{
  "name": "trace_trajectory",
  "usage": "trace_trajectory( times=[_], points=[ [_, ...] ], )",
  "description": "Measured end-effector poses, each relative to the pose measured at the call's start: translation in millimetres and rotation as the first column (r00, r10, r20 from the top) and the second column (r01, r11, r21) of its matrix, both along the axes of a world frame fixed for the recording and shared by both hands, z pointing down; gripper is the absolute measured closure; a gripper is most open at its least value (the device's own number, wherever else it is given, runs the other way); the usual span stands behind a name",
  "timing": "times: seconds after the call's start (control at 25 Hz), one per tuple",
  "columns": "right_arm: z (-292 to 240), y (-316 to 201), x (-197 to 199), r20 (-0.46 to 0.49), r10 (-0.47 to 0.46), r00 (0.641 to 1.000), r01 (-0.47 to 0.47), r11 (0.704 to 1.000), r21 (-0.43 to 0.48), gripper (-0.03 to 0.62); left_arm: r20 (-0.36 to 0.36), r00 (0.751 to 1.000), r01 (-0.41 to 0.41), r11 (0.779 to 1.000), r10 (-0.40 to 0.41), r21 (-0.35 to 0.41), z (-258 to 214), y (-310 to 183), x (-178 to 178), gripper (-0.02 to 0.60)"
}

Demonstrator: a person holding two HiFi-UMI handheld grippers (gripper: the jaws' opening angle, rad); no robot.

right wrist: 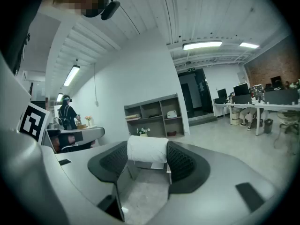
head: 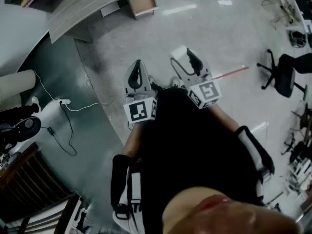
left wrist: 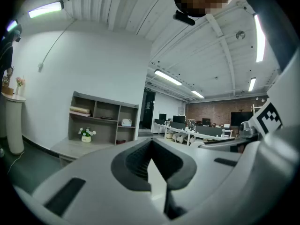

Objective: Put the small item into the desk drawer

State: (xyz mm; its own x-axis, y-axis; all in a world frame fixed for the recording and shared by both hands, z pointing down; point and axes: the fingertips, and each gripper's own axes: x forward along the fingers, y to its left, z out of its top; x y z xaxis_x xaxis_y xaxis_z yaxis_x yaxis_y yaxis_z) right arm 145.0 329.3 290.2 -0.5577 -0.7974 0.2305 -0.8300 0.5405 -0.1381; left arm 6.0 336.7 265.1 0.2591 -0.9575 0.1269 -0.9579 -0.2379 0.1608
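Note:
In the head view my right gripper (head: 183, 57) is held out over the floor, shut on a small white roll-shaped item (head: 178, 52). The right gripper view shows that item (right wrist: 147, 148) squeezed between both pads of the right gripper (right wrist: 148, 157). Beside it, my left gripper (head: 137, 73) has its jaws together and holds nothing. In the left gripper view, the left gripper's (left wrist: 151, 150) pads meet at the tips. The grey desk (head: 92, 6) lies far ahead at the top, its wooden drawer (head: 145, 3) pulled open. Both grippers are well short of it.
A white cable (head: 83, 106) trails across the dark floor on the left. A black office chair (head: 285, 74) stands at the right and a red stick (head: 231, 73) lies on the floor. A shelf unit (right wrist: 154, 121) stands behind the desk, and a person (right wrist: 68, 112) is at the far left.

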Motion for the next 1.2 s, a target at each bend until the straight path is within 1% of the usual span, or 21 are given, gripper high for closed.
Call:
trace_trajectory(
  times=[0.28, 0.48, 0.56, 0.72, 0.8, 0.92, 1.04, 1.2],
  points=[
    [-1, -4, -6, 0.006, 0.003, 1.000, -0.003, 1.000, -0.001, 0.332, -0.004, 1.000, -0.001, 1.000, 0.000, -0.009, 1, -3, -6, 0.583],
    [-3, -6, -17, 0.007, 0.011, 1.000, -0.011, 1.000, -0.005, 0.332, 0.039, 0.999, -0.033, 0.999, 0.033, -0.003, 8, -4, -18, 0.583],
    [-3, -8, -22, 0.008, 0.013, 1.000, -0.013, 1.000, -0.002, 0.332, 0.028, 0.999, -0.031, 1.000, 0.031, -0.005, 9, -5, -24, 0.583],
    [-5, -11, -32, 0.018, 0.024, 1.000, -0.024, 1.000, 0.000, 0.332, -0.027, 1.000, -0.007, 1.000, 0.007, -0.004, 4, -11, -38, 0.583],
    [-6, -13, -38, 0.023, 0.032, 0.999, -0.032, 0.999, 0.002, 0.332, -0.020, 1.000, -0.013, 1.000, 0.013, 0.000, 5, -12, -45, 0.583],
    [-4, -15, -48, 0.027, 0.042, 0.999, -0.042, 0.999, -0.002, 0.332, -0.034, 0.999, -0.013, 1.000, 0.013, 0.000, 7, -13, -57, 0.583],
    [-3, -16, -61, 0.026, 0.052, 0.998, -0.052, 0.999, 0.001, 0.332, -0.007, 0.999, -0.036, 0.999, 0.036, 0.006, 12, -14, -71, 0.583],
    [-7, -17, -75, 0.022, 0.066, 0.998, -0.067, 0.998, 0.017, 0.332, -0.043, 0.999, -0.033, 0.999, 0.034, 0.025, 7, -18, -85, 0.583]
  ],
)
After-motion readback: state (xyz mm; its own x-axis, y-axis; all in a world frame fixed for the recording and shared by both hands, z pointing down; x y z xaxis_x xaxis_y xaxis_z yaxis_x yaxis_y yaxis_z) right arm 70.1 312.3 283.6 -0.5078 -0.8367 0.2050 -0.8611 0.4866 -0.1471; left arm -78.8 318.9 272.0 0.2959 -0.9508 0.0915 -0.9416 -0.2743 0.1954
